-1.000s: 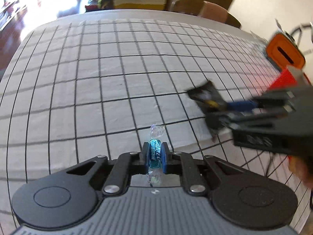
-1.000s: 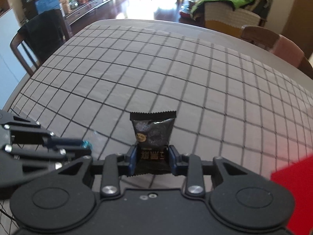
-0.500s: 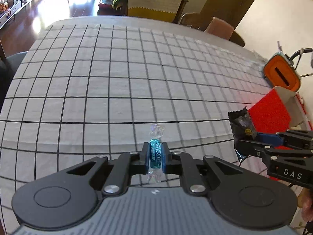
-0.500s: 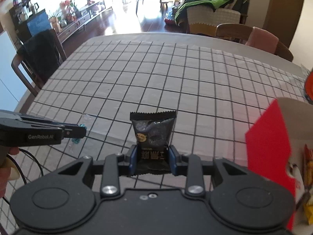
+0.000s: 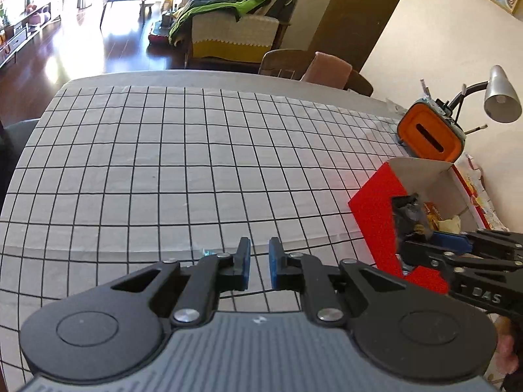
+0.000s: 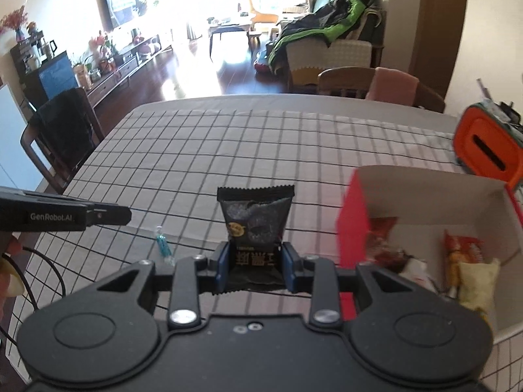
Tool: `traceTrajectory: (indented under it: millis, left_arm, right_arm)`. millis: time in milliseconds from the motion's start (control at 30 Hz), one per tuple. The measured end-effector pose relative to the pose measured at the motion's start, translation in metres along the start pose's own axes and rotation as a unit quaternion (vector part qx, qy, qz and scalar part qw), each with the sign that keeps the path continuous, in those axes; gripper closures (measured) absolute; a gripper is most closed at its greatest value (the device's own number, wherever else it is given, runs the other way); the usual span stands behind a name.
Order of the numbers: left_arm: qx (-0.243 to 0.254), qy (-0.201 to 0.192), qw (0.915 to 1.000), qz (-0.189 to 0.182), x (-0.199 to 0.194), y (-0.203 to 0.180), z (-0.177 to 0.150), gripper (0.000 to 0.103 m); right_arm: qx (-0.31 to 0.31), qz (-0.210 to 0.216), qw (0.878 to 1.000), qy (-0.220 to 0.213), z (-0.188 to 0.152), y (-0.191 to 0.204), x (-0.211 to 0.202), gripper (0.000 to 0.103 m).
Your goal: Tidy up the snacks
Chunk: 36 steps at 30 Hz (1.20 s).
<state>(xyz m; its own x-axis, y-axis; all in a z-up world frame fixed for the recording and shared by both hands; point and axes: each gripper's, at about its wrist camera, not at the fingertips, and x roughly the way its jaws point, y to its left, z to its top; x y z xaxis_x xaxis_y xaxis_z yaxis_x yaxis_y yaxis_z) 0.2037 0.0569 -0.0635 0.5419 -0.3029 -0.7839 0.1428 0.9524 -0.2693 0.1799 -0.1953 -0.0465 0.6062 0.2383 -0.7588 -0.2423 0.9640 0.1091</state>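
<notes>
Left tongs [image 5: 259, 263] clenched to a narrow gap, empty. Right tongs [image 6: 255, 261] grasping black foil snack packet [image 6: 255, 219], held above checked tablecloth [image 6: 228, 150], just left of open red cardboard box [image 6: 425, 183]. Step: carrying packet to box. Next: shift right over opening, release. Count: one packet, one blue twist-wrapped candy [image 6: 162, 245] lying on cloth, one box.

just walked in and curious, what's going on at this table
A person holds a claw in each hand and is sorting snacks. The right claw grips a black snack packet beside an open red box that has snacks in it. The left claw is closed with nothing in it; a small blue candy shows against the checked tablecloth below it.
</notes>
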Motion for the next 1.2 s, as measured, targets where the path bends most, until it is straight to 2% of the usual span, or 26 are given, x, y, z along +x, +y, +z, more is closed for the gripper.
traceTrajectory:
  millis: [200,367,433,500,567,600,867,1200]
  left_arm:
    - [-0.052,0.027,0.9978,0.031,0.019,0.007,-0.009,0.091]
    - [-0.102,0.057,0.9913,0.060,0.041,0.028,-0.016,0.089]
    - [-0.119,0.065,0.9877,0.078,0.050,0.031,-0.017,0.080]
    - [-0.128,0.063,0.9855,0.092,0.057,0.032,-0.017,0.060]
    - [-0.134,0.060,0.9839,0.102,0.064,0.029,-0.016,0.048]
    - [-0.138,0.058,0.9830,0.106,0.069,0.027,-0.015,0.046]
    - [-0.154,0.069,0.9736,0.154,0.104,0.020,-0.015,0.048]
    - [-0.135,0.074,0.9730,0.171,0.117,0.008,-0.019,0.070]
  right_arm:
    - [-0.003,0.013,1.000,-0.001,-0.011,-0.012,-0.004,0.071]
    - [-0.005,0.025,1.000,0.002,-0.023,-0.014,-0.002,0.071]
    - [-0.001,0.027,1.000,0.004,-0.025,-0.014,-0.002,0.071]
    - [0.001,0.031,1.000,0.005,-0.025,-0.015,-0.002,0.071]
    - [-0.001,0.033,0.999,0.004,-0.024,-0.016,-0.003,0.071]
    - [-0.003,0.032,0.999,0.003,-0.025,-0.017,-0.003,0.071]
    - [-0.005,0.031,0.999,0.008,-0.026,-0.021,0.001,0.071]
    - [-0.007,0.034,0.999,0.010,-0.027,-0.025,0.002,0.071]
